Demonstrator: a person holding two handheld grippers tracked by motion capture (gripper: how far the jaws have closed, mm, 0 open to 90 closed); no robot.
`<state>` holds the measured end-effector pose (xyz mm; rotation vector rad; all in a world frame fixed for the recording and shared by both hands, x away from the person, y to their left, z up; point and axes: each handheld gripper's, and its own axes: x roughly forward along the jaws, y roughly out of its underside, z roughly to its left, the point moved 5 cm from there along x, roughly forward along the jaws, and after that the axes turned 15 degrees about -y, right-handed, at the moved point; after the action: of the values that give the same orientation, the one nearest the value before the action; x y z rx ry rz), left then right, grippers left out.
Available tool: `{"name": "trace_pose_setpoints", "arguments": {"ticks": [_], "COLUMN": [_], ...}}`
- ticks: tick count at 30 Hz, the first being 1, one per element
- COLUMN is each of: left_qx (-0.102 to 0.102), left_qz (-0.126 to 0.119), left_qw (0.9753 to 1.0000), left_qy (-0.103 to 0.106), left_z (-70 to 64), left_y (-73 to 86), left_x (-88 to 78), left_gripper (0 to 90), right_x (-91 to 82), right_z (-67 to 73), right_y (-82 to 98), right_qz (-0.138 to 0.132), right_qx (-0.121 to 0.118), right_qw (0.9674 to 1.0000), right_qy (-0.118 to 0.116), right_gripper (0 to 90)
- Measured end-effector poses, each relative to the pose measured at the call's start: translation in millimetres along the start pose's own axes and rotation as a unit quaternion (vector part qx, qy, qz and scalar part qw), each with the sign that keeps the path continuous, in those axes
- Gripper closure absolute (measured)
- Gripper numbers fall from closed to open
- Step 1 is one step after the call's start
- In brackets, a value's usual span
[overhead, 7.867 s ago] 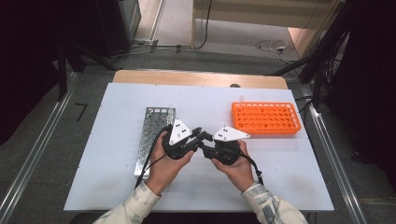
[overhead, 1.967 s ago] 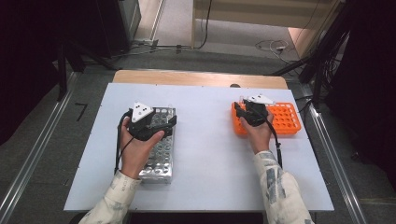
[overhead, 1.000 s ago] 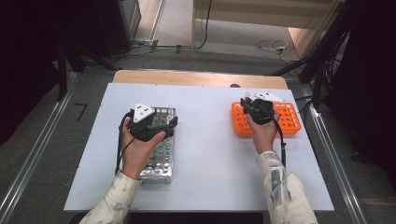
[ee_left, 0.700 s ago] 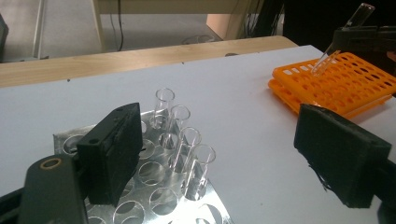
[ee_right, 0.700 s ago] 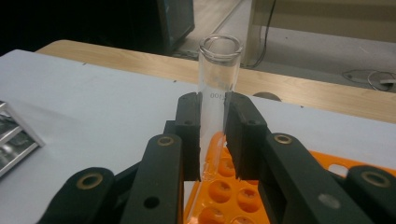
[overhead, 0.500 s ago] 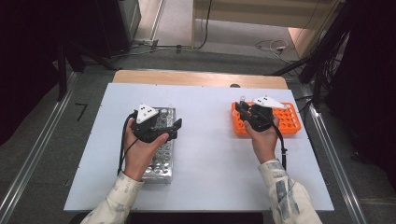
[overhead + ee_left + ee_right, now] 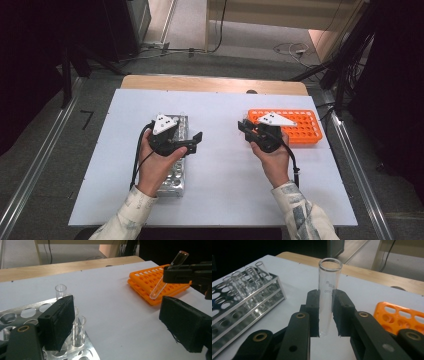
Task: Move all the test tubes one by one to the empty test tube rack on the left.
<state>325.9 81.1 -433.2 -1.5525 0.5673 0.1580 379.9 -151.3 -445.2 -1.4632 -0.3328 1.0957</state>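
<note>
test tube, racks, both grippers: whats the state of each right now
test tube: empty, clamped in the right gripper, lifted off the table
right gripper: shut on the tube
left gripper: open, holding nothing
metal rack: holds a few upright tubes
orange rack: flat on table, visible holes empty

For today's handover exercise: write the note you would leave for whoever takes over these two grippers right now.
Right gripper: shut on a glass tube, lifted clear above the table beside the orange rack.
Left gripper: open, holding nothing, over the near end of the metal rack.
Done: one tube picked up; a few tubes already stand in the metal rack.
Left: probably carry the held tube across and seat it in a free hole of the metal rack. More transfers may follow.
</note>
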Motion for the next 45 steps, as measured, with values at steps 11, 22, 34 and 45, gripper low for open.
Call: {"name": "trace_pose_setpoints", "arguments": {"ticks": [11,22,34,45], "left_qx": [-0.002,0.013,0.054,0.076], "left_qz": [-0.001,-0.02,-0.033,-0.027], "left_qw": [0.9996,0.9989,0.9956,0.9945], "left_qy": [0.027,0.041,0.068,0.067], "left_z": [-13.8,-26.7,-44.7,-44.9], "left_y": [1.4,1.8,6.1,11.6], "left_x": [-1.7,-4.4,-7.7,-5.2], "left_gripper": [13.1,16.9,42.4,74.1], "right_x": [9.7,22.5,32.6,34.7], "right_z": [25.1,59.3,78.8,90.2], "right_y": [8.7,12.5,18.1,18.5], "right_qz": [0.022,0.039,0.053,0.057], "right_qx": [-0.019,-0.044,-0.056,-0.062], "right_qw": [0.999,0.9954,0.9921,0.9901], "right_qy": [-0.033,-0.075,-0.098,-0.112], "right_gripper": [73.3,73.3,73.3,73.3]}}
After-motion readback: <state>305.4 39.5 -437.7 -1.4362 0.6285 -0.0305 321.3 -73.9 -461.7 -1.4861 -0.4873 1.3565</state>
